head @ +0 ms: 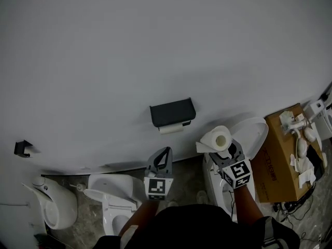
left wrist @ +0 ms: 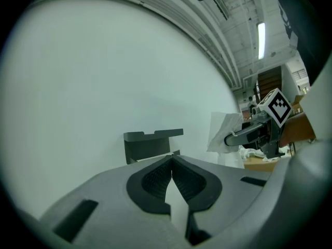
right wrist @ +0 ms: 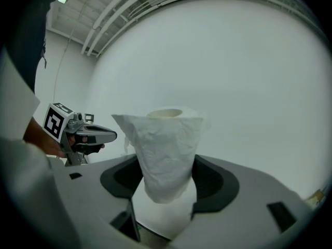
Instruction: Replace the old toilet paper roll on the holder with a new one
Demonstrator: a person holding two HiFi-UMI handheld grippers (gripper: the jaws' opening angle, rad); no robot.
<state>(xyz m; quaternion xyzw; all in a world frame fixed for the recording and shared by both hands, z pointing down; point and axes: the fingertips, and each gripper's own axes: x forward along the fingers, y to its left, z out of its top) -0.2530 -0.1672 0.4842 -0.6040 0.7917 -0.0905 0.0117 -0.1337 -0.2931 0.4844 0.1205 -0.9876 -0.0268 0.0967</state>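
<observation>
Dark clothing (head: 197, 227) of the person fills six o'clock of the head view, with two forearms reaching out of it. At nine o'clock a small black bracket (head: 22, 148) juts from the smooth pale wall (head: 155, 45). Towards eight o'clock stands a rounded, glossy white ceramic fixture (head: 54, 206), and just beside it a white toilet (head: 111, 201) on the mottled grey stone floor (head: 187, 178).

Left of centre, the left hand-held gripper (head: 166, 150), grey plastic with a black-and-white marker cube (head: 158, 187), is clenched. Its own view shows the ribbed dark pads (left wrist: 155, 178) meeting in a point with nothing between them.

The holder (head: 173, 112), a boxy matt black shelf fixed to the wall at centre, carries the old roll (head: 171, 129), thin and white, under its lower edge.

At the holder's four o'clock the right hand-held gripper (head: 222, 148) is grasping the new toilet paper roll (head: 220, 139). It is a plump, crinkled white cylinder with a cardboard core and a loose flap at one side. The right gripper view shows it upright between the wide-set dark pads (right wrist: 212, 179), both against its sides.

Just behind it is a second white toilet (head: 254, 131) with an oval raised lid. At three o'clock a brown cardboard box (head: 280, 160) bears white fittings (head: 298, 134) on top.
</observation>
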